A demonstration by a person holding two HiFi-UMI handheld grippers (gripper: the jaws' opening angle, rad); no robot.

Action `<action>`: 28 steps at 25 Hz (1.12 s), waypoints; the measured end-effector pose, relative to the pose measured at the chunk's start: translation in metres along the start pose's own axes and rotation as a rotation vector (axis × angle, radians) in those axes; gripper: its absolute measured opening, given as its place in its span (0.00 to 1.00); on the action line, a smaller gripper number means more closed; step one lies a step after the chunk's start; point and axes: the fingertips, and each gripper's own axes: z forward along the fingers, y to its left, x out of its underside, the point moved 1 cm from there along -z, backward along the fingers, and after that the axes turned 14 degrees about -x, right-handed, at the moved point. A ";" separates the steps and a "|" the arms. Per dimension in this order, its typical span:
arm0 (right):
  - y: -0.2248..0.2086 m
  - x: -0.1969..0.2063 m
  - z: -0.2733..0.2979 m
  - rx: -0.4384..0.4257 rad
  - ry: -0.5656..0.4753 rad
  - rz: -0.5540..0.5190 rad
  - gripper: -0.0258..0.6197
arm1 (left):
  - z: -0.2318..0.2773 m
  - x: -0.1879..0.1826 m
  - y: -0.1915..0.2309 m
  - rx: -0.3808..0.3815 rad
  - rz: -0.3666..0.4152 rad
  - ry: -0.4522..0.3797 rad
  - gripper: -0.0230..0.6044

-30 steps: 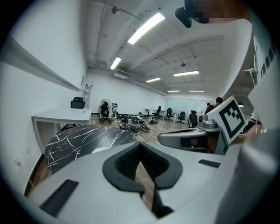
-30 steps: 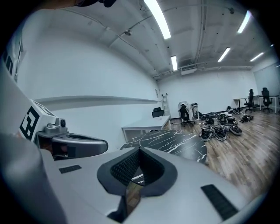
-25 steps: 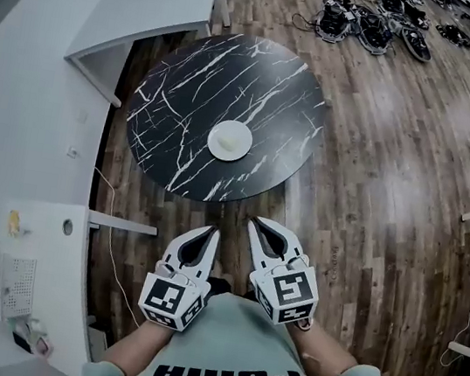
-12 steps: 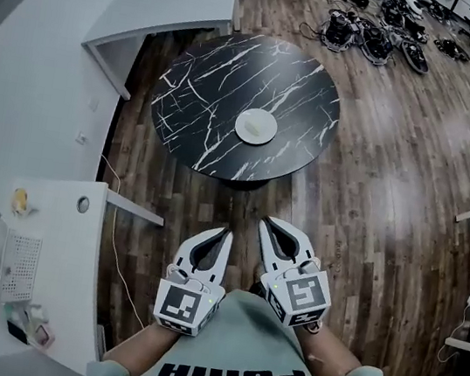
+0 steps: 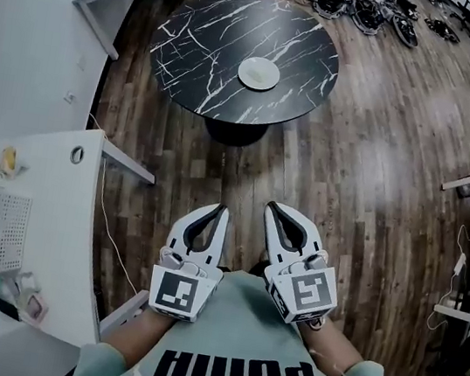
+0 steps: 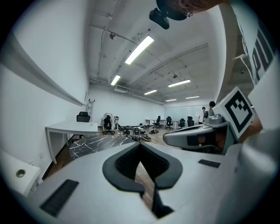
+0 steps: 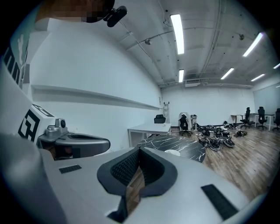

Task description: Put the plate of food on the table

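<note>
Closest to me, both grippers sit drawn in against my chest, side by side and not touching. The left gripper [image 5: 216, 210] has its jaws brought together at the tips. Only the padded hollow behind them shows floor through it, and nothing is caught there. The right gripper [image 5: 273, 207] reads the same in its own view, with the tips meeting and nothing between them. So I have hold of nothing.

Just ahead of the grippers is bare wooden floor [image 5: 372, 160], with a white desk [image 5: 45, 215] off to my left. Beyond that stands the round black marble table [image 5: 198, 31]. The plate [image 5: 258, 73] lies flat on it near the middle, well apart from both grippers. From here I can't make out the food on it. Farther still, a heap of gear [image 5: 369, 9] is strewn on the floor.

Over the last second the table and plate have slid up and away in the head view and grown smaller. The grippers have kept their place at my chest with the jaws closed throughout, and the plate has not shifted on the tabletop. I read that as me backing off from the table. With the plate set down and let go, I judge the task done.
</note>
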 end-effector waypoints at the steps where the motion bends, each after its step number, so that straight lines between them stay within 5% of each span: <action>1: 0.002 0.003 -0.008 0.002 -0.001 -0.002 0.05 | -0.005 0.001 -0.003 -0.007 0.006 -0.002 0.05; 6: -0.003 0.018 -0.048 0.015 0.009 -0.005 0.05 | -0.014 0.007 -0.027 -0.023 0.027 0.019 0.05; 15: -0.034 0.022 -0.101 0.044 0.010 -0.009 0.05 | -0.005 0.012 -0.100 0.056 0.116 0.064 0.05; 28: -0.050 0.026 -0.094 0.059 0.013 0.001 0.05 | 0.008 0.016 -0.100 0.041 0.088 0.033 0.05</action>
